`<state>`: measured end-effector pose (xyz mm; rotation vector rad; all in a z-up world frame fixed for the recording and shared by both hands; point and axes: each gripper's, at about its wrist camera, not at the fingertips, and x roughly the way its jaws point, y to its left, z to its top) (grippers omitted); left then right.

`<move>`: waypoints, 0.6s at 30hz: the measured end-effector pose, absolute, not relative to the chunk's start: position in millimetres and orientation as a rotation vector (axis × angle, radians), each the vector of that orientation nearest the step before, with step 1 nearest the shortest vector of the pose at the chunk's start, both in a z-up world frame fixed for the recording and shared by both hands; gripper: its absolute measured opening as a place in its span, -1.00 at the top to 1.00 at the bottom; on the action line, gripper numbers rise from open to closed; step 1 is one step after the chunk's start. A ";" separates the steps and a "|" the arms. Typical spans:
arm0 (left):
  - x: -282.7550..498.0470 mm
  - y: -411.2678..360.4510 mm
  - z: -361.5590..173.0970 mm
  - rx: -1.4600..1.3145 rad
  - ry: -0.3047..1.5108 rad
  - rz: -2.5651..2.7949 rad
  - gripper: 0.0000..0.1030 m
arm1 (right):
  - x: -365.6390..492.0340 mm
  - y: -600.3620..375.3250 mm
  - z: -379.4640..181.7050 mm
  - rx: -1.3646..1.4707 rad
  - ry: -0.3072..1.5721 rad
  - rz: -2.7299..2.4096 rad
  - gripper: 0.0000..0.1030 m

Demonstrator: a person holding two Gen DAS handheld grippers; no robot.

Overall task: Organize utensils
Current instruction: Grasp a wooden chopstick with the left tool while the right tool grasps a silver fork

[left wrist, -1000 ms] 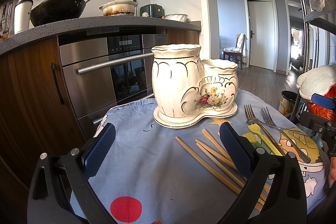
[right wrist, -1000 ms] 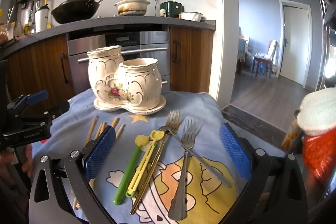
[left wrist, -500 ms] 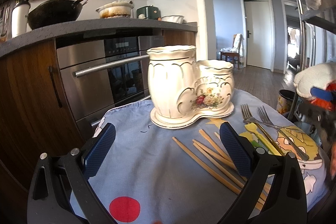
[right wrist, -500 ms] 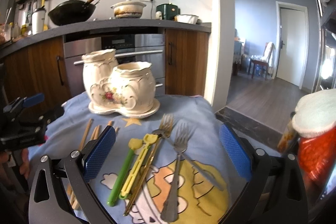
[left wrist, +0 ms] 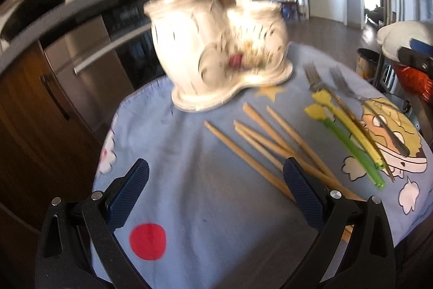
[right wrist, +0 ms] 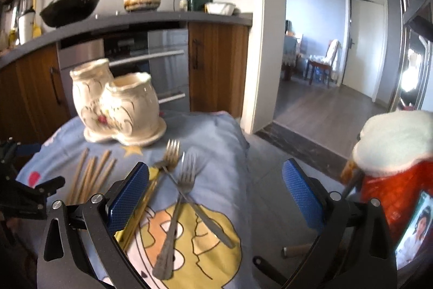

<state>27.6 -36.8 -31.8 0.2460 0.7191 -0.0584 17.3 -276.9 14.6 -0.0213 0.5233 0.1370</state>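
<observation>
Down on the left, the left gripper (left wrist: 215, 192) hung over the blue cloth (left wrist: 189, 180) on the desk, with its jaws wide open and nothing between them. Behind it stood the white holder (left wrist: 219, 50) with two cups, looking blurry. Next came the wooden chopsticks (left wrist: 259, 137), lying loose on the cloth just beside the gripper's right finger. Further right lay a green stick (left wrist: 351, 145) and a yellow stick (left wrist: 349, 126) side by side. After them lay two forks (right wrist: 178, 197), crossed over each other on the yellow cartoon picture. The right gripper (right wrist: 215, 194) hung above those forks, and its jaws were wide open too, holding nothing.
</observation>
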 end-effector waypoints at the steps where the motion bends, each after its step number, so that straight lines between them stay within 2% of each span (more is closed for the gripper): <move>1: 30.0 -35.7 -34.2 0.229 0.741 -0.061 -0.88 | 18.8 -277.3 12.5 -0.014 0.541 0.144 -0.90; 6: 31.3 -42.3 -39.8 0.209 0.799 -0.081 -0.69 | 24.7 -277.6 2.5 -0.012 0.599 0.152 -0.85; 7: 32.4 -44.8 -41.0 0.215 0.806 -0.076 -0.56 | 26.0 -277.3 1.2 -0.013 0.608 0.157 -0.81; 10: 37.1 -47.0 -42.6 0.201 0.841 -0.077 -0.27 | 29.6 -273.1 -3.9 -0.027 0.645 0.178 -0.61; 12: 41.1 -47.1 -43.7 0.179 0.868 -0.100 -0.15 | 34.9 -267.4 -8.8 -0.037 0.683 0.216 -0.39; 14: 45.2 -47.1 -44.2 0.169 0.886 -0.125 0.13 | 42.4 -257.9 -13.9 -0.052 0.727 0.271 -0.23; 18: 56.8 -46.7 -45.0 0.142 0.928 -0.182 0.52 | 51.9 -232.2 -17.6 -0.155 0.749 0.331 0.07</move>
